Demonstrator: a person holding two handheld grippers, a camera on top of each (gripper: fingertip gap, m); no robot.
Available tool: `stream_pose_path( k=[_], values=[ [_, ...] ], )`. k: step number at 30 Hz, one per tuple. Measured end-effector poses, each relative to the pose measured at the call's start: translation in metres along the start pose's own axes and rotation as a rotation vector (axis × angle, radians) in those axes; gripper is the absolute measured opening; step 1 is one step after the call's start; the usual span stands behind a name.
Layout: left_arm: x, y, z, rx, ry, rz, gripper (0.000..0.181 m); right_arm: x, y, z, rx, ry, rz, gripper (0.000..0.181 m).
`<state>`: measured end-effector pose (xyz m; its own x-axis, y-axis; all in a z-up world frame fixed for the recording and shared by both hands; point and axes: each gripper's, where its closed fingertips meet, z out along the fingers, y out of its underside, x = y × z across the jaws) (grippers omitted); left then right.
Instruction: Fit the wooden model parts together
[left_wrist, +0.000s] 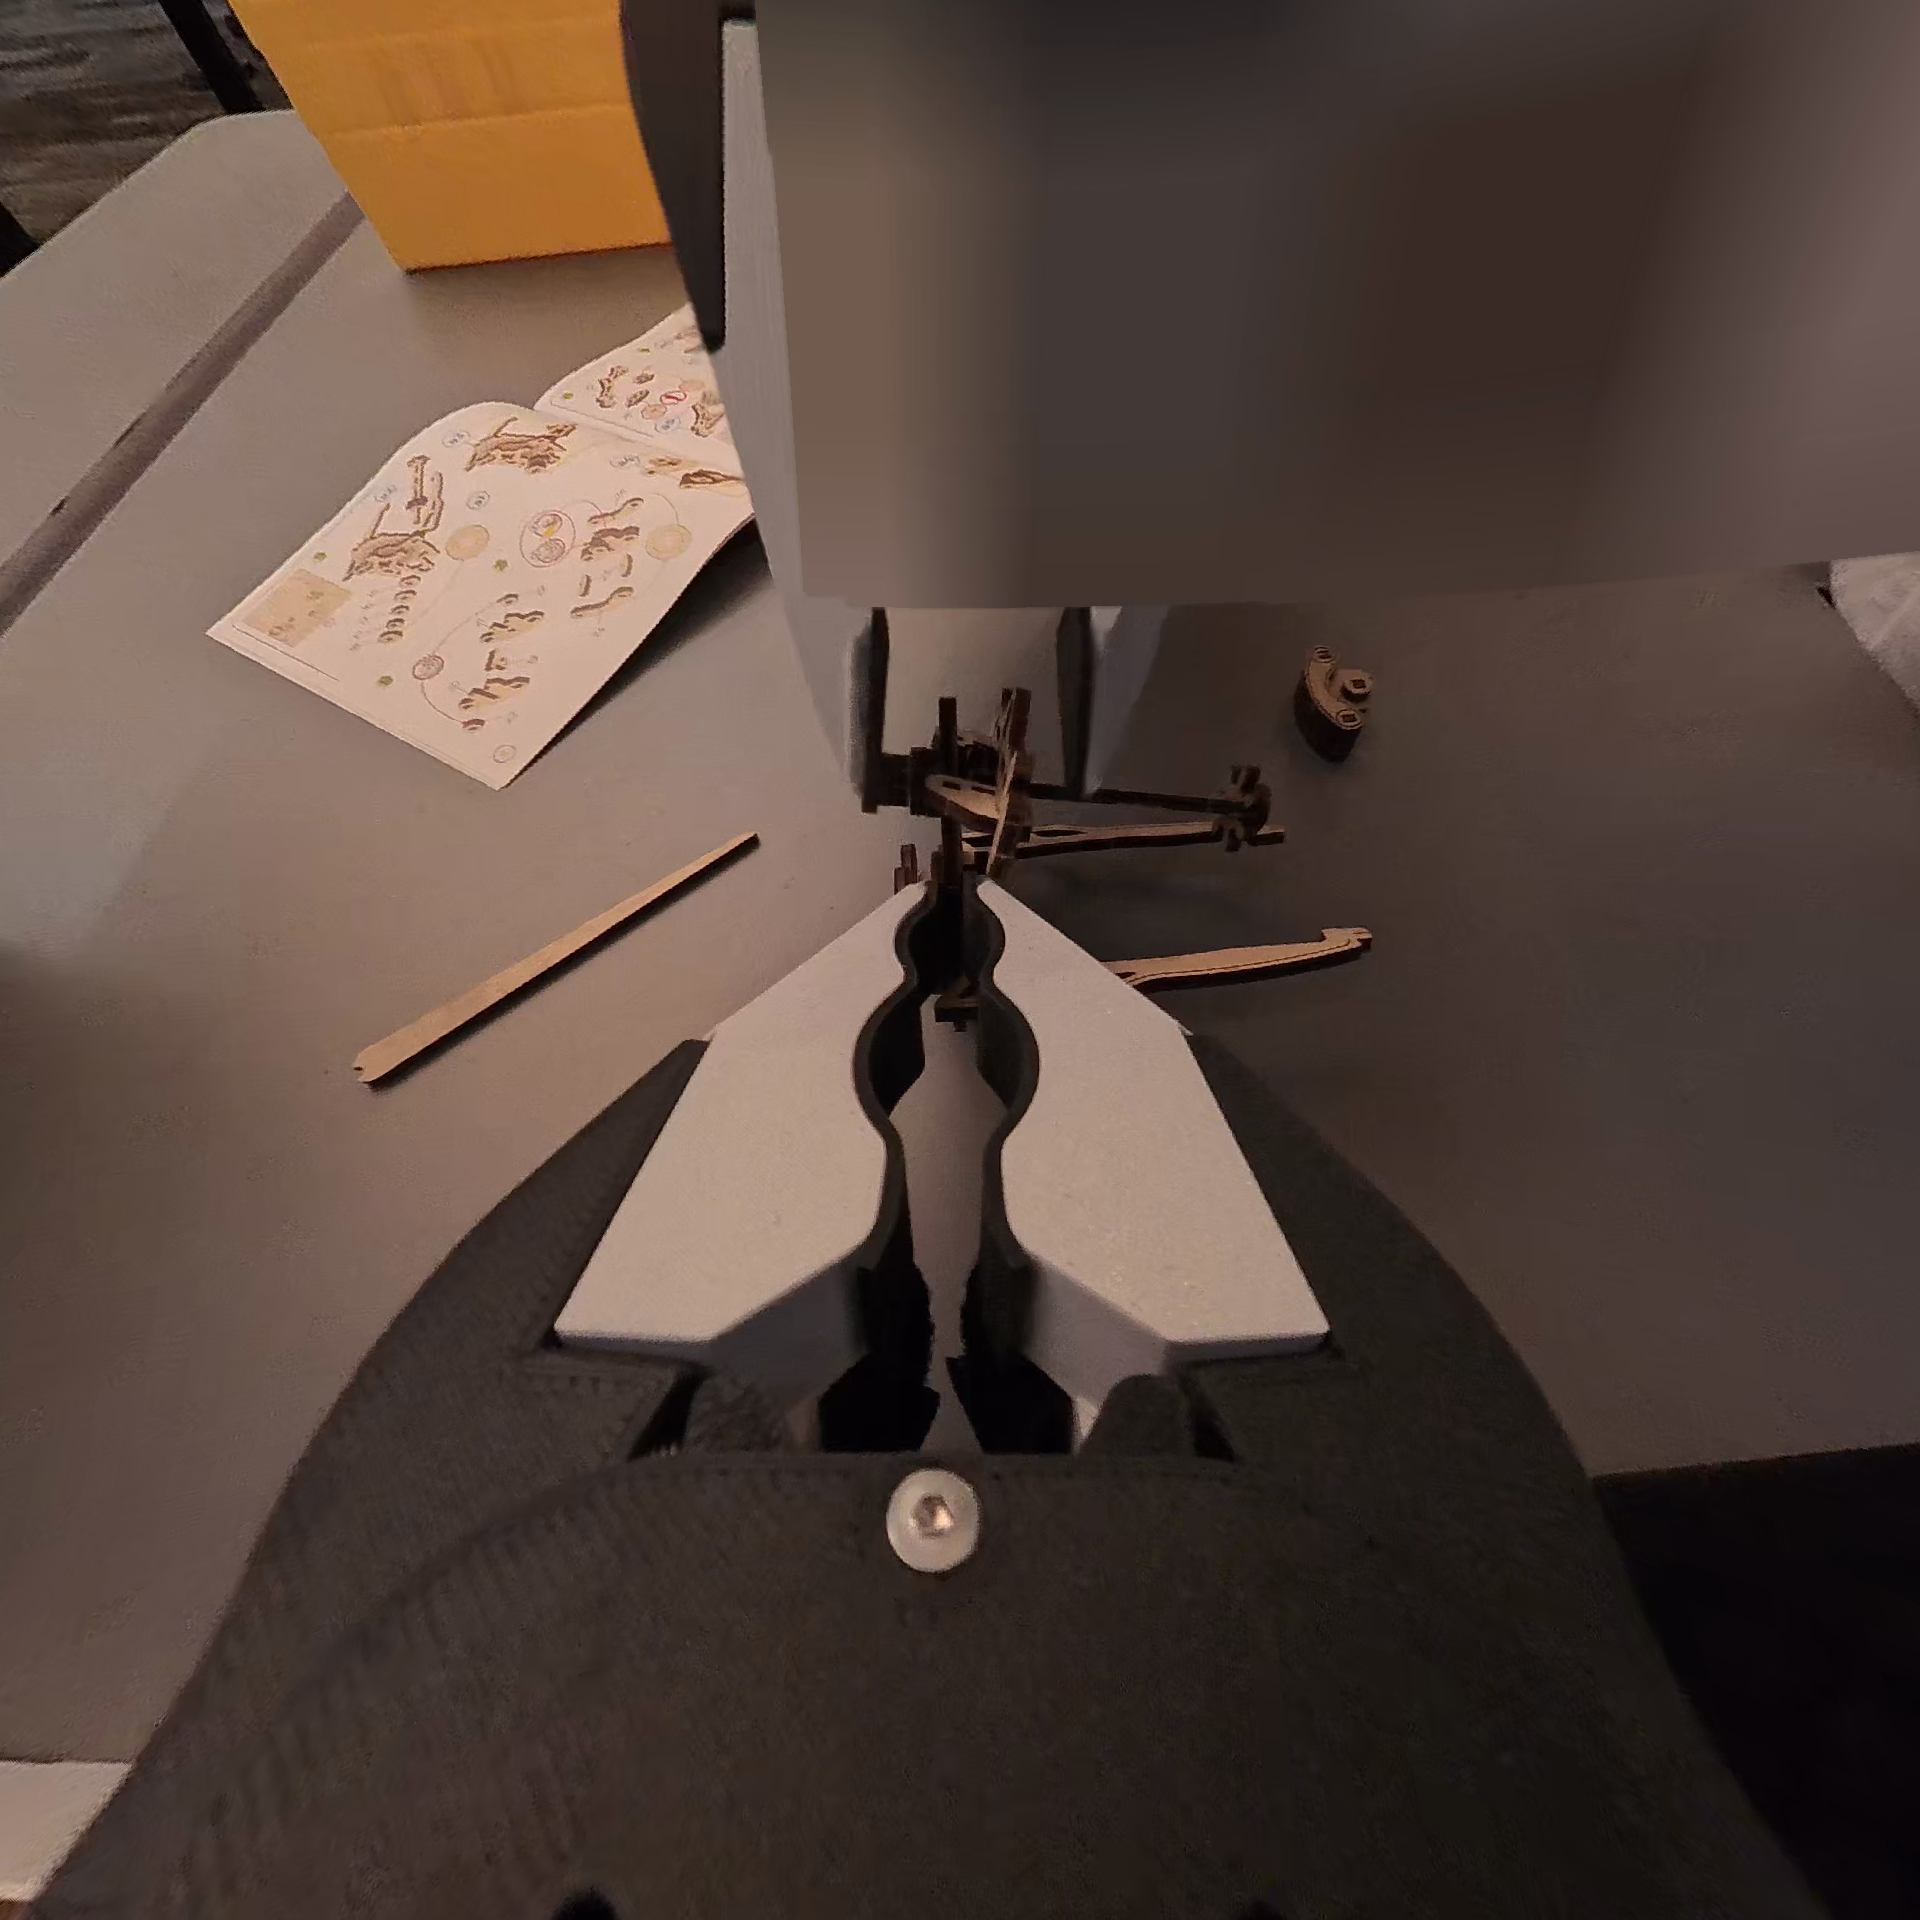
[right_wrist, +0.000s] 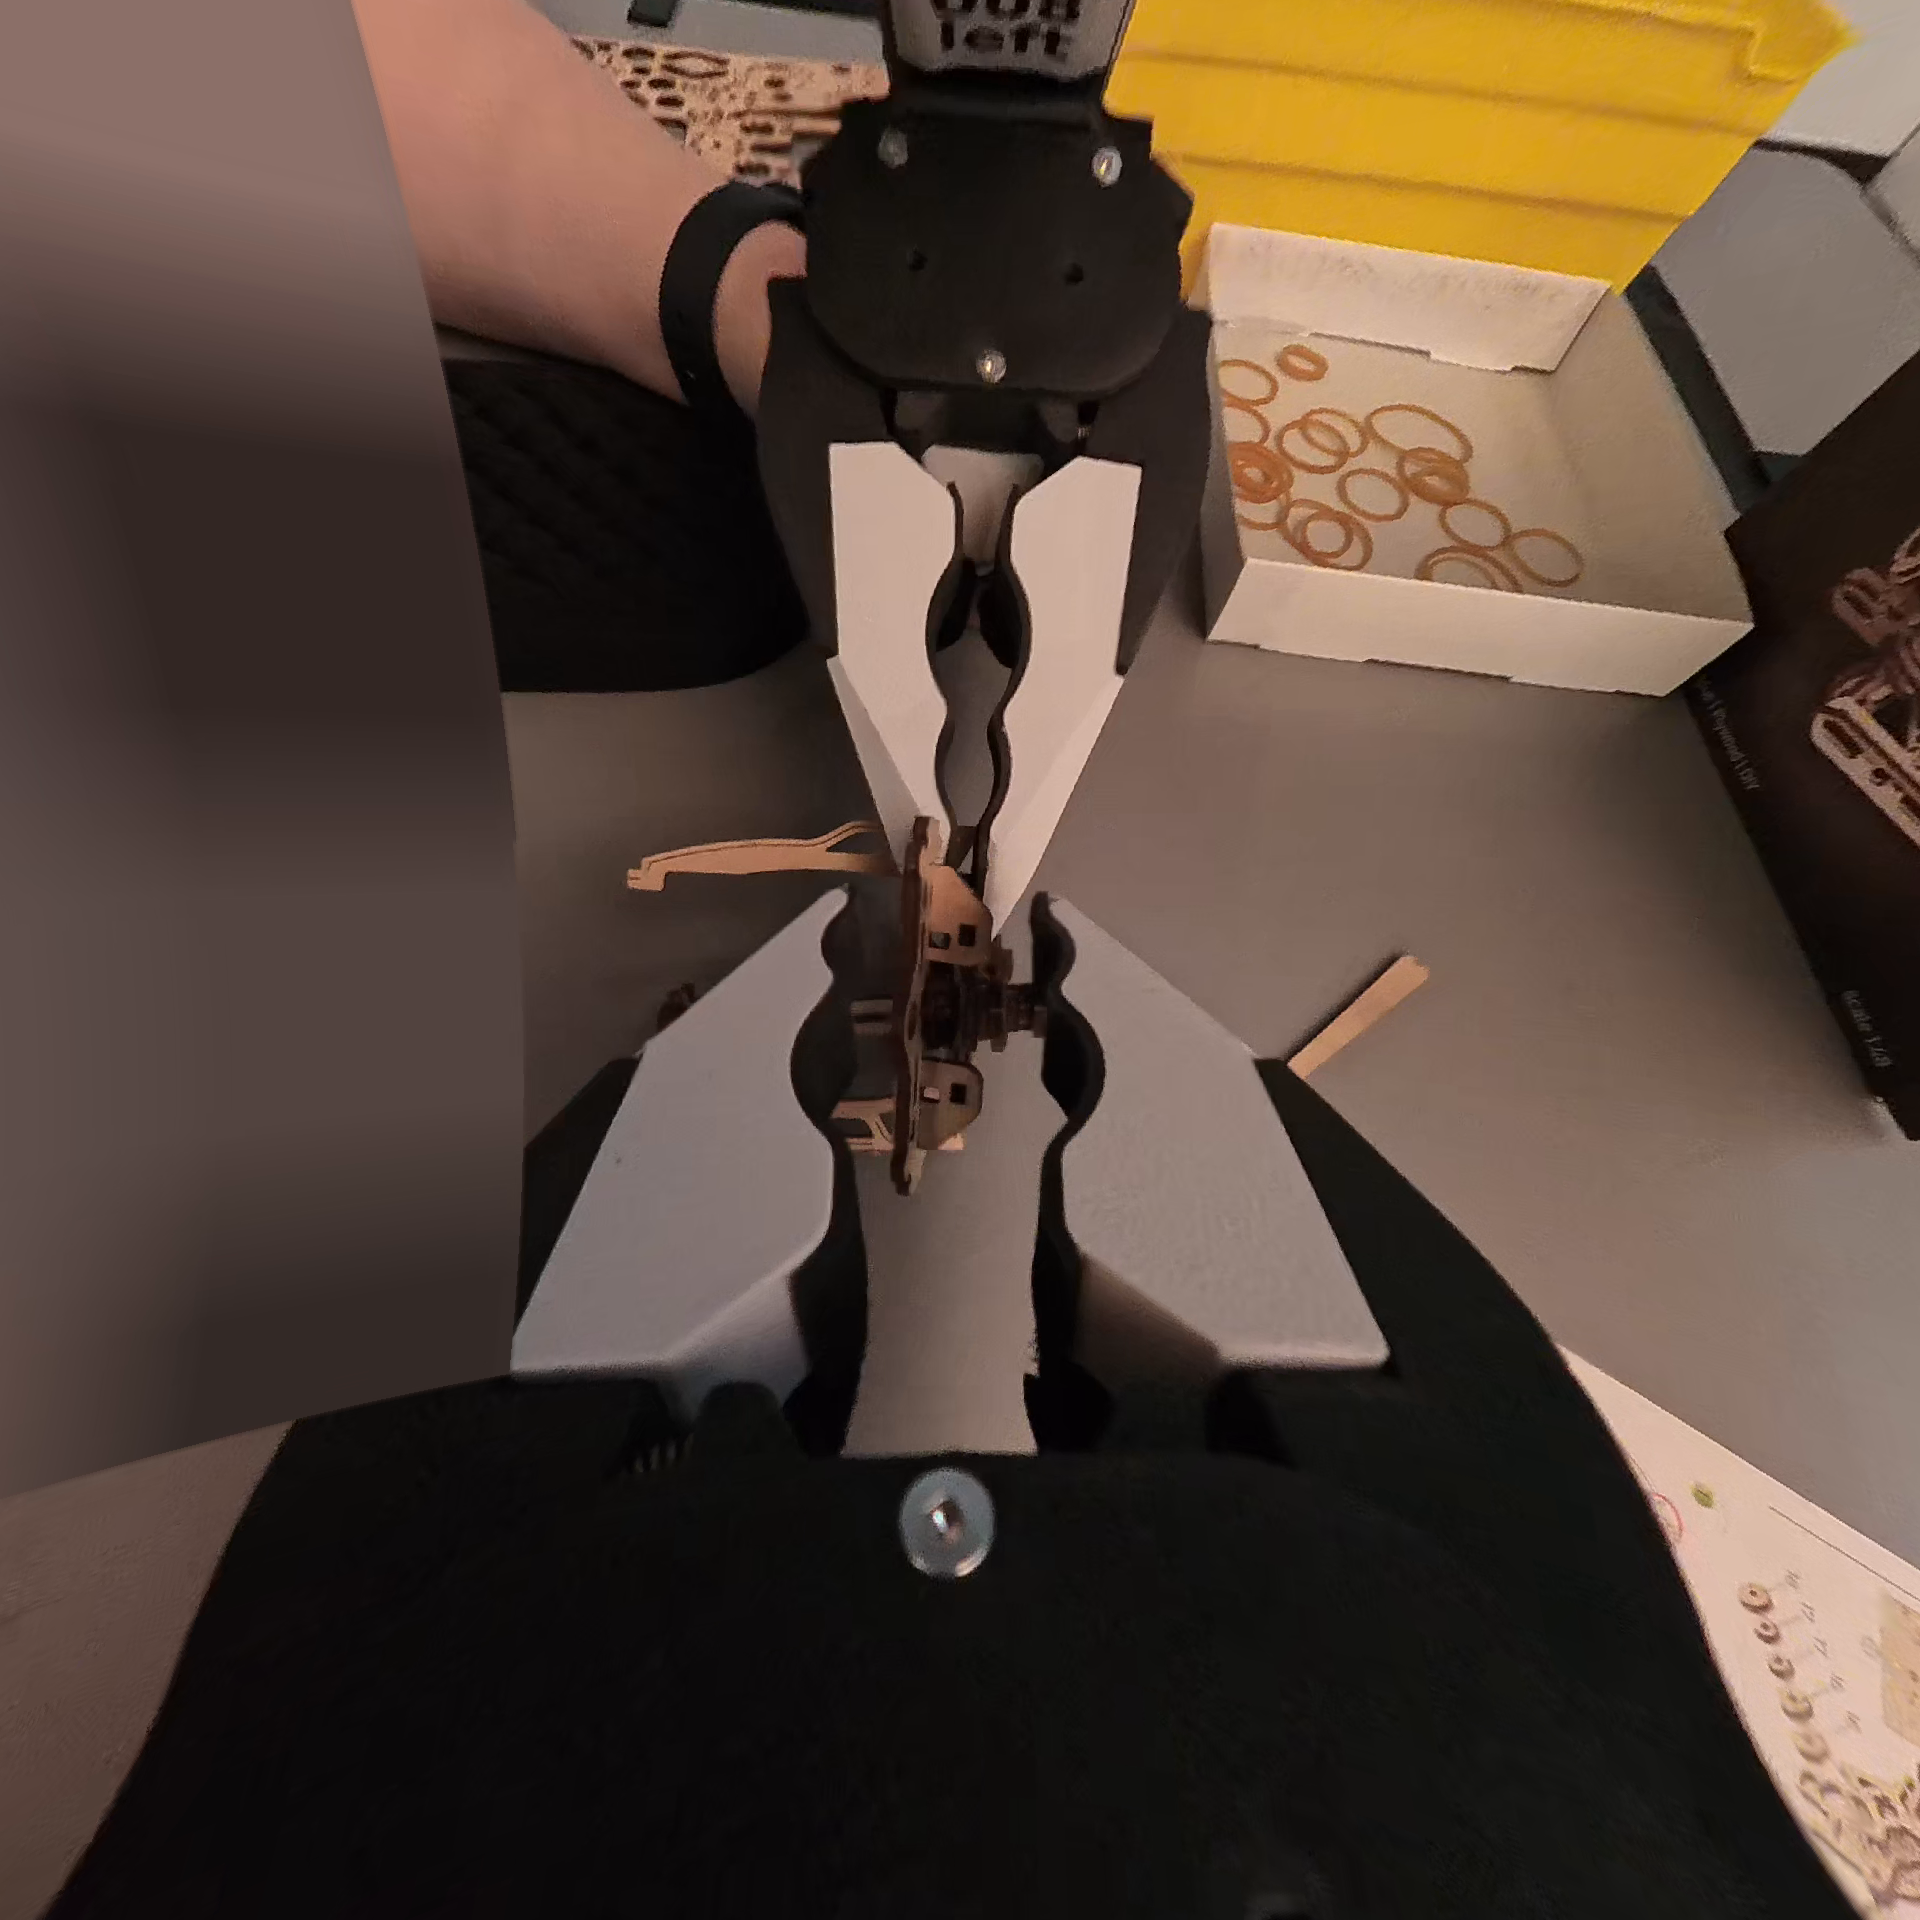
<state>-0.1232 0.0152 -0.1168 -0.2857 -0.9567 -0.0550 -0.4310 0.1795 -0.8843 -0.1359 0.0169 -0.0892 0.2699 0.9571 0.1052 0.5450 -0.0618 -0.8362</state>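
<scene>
A partly built wooden model hangs above the grey table between both grippers; it also shows in the left wrist view. My right gripper has its jaws on either side of the model, closed on it. My left gripper, which comes in from the far side in the right wrist view, is nearly closed and pinches a thin part at the model's edge. A long arm of the model sticks out sideways. A flat curved wooden part lies on the table, and a small dark wooden piece lies farther off.
A wooden stick and an open instruction sheet lie to the left. A white box of rubber bands, a yellow box, a dark product box and a person's forearm surround the work spot. The grippers are tip to tip, or close to it. From either gripper's tips it is about 12 cm to the small dark wooden piece.
</scene>
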Motion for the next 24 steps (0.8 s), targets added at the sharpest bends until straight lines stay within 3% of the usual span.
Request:
stream_pose_path(
  k=[9, 24],
  values=[
    [-0.008, 0.002, -0.003, 0.009, -0.016, -0.065, 0.000, 0.009, 0.001, 0.000, -0.031, 0.160, -0.072, 0.028],
    [-0.009, 0.002, -0.003, 0.009, -0.017, -0.074, 0.000, 0.009, 0.006, 0.004, -0.042, 0.160, -0.071, 0.017]
  ],
)
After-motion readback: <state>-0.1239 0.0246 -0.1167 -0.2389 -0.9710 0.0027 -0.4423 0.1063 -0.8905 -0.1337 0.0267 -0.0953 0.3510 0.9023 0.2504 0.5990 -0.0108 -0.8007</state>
